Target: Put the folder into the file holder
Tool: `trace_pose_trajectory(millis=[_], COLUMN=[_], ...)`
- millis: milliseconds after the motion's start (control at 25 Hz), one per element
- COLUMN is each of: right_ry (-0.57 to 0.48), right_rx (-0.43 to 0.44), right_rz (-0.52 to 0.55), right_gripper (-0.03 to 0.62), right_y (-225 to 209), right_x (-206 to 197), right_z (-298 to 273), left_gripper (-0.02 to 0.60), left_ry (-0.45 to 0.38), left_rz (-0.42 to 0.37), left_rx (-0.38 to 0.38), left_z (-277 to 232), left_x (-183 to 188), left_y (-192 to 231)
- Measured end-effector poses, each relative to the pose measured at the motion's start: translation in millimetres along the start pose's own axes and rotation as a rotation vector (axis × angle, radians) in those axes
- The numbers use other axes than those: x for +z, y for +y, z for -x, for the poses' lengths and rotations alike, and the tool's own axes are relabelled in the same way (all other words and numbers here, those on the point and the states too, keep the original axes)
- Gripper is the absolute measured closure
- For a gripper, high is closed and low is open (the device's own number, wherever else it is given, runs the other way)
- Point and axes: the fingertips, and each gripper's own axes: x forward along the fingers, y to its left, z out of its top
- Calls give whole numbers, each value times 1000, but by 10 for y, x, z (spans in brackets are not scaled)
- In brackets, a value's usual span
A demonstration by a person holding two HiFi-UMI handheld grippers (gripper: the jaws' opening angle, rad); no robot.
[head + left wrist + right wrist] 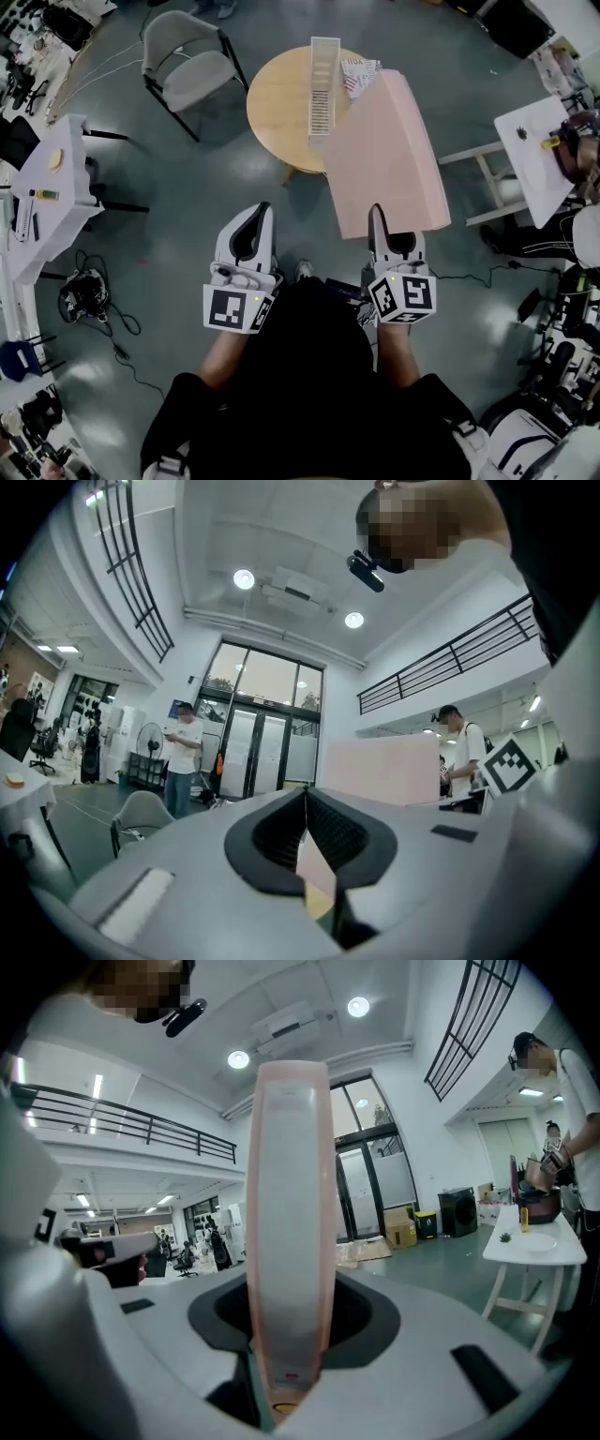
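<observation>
Right hand-held gripper (378, 214) clamped on near edge of flat pale-pink folder (389, 155), held aloft, long axis pointing ahead toward white slotted file holder (323, 89) ahead-left on round wooden bench (277, 103); left hand-held gripper (253, 220) closed, empty.

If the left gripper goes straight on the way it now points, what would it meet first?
Probably the near edge of the round wooden table; the left gripper points toward it with nothing visible between. Height is unclear, so it may pass above.
</observation>
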Motion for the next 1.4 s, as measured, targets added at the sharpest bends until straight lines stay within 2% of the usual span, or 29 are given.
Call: trace_pose_trajectory(millis=[240,920,1400], right_ry=[2,-74,-111], right_rx=[-8,-161,-248], right_rz=[-3,18,47], right_gripper=[454,454,454], right_y=[5,126,89], right_x=[17,323,337], right_z=[-318,-1432,-2147], left_gripper=[575,575,575], left_ry=[8,-13,12], left_rz=[3,18,38], left_rx=[-11,-201,-277], left_z=[-279,-1516,-1978], left_x=[-28,60,-98], left_y=[208,1061,1420])
